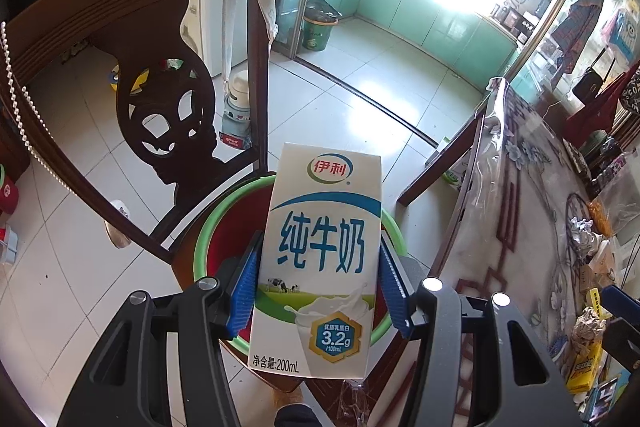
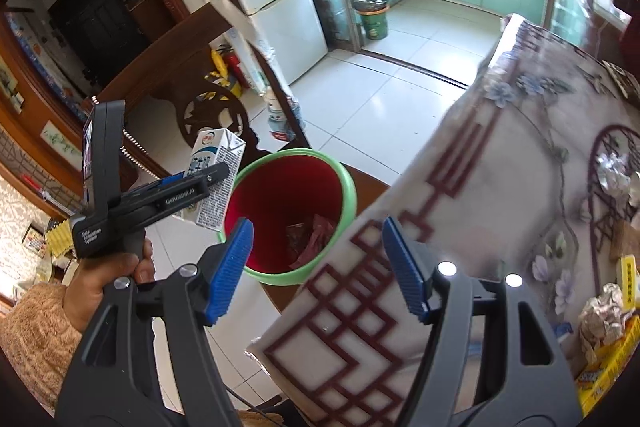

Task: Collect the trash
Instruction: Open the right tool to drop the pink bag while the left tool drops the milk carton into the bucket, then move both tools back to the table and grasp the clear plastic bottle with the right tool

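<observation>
My left gripper (image 1: 320, 243) is shut on a white and blue milk carton (image 1: 320, 259), its blue pads pressing on both sides. The carton hangs upright just above a green-rimmed red bin (image 1: 208, 235). In the right wrist view the carton (image 2: 218, 183) and left gripper (image 2: 188, 187) sit over the bin's left rim (image 2: 348, 187), with a hand (image 2: 108, 279) on the handle. Crumpled red trash (image 2: 312, 235) lies in the bin. My right gripper (image 2: 317, 231) is open and holds nothing, between the bin and the table edge.
The bin stands on a dark wooden chair (image 1: 160, 107) beside a table with a patterned cloth (image 2: 480, 187). Crumpled foil (image 2: 600, 319), another foil wad (image 2: 612, 167) and a yellow box (image 2: 608, 367) lie on the table. Tiled floor (image 1: 360, 75) stretches beyond.
</observation>
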{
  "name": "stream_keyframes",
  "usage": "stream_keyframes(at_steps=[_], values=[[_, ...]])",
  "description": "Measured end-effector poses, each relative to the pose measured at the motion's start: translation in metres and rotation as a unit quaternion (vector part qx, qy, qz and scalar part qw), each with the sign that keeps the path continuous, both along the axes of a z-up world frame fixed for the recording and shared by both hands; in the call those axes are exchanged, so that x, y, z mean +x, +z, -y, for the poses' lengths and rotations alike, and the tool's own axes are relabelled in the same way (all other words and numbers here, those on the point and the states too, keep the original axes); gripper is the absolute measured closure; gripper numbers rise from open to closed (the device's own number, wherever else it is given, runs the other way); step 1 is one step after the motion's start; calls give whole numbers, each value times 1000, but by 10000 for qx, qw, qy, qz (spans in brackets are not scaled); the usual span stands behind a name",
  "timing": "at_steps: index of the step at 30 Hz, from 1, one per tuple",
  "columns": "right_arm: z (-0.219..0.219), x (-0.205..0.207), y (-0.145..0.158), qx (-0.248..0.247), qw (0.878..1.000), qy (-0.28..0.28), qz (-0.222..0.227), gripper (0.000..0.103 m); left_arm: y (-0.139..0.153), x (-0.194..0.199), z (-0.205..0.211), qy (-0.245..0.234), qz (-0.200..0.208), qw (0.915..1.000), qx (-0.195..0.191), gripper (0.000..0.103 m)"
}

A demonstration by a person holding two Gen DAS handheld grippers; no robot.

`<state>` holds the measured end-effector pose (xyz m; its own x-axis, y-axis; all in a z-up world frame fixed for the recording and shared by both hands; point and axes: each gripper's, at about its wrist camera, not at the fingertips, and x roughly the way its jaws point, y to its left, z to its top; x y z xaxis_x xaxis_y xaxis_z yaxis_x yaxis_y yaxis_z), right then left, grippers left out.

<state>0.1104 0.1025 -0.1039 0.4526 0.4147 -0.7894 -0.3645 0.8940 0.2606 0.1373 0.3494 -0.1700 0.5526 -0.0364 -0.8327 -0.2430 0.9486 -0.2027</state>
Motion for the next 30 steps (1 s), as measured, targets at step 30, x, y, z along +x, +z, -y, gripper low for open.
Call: stream_keyframes(at_steps=[30], values=[[130,-40,9,27,9918,-1265,155,35,53,-21,108,-947,623,9935,93,32]])
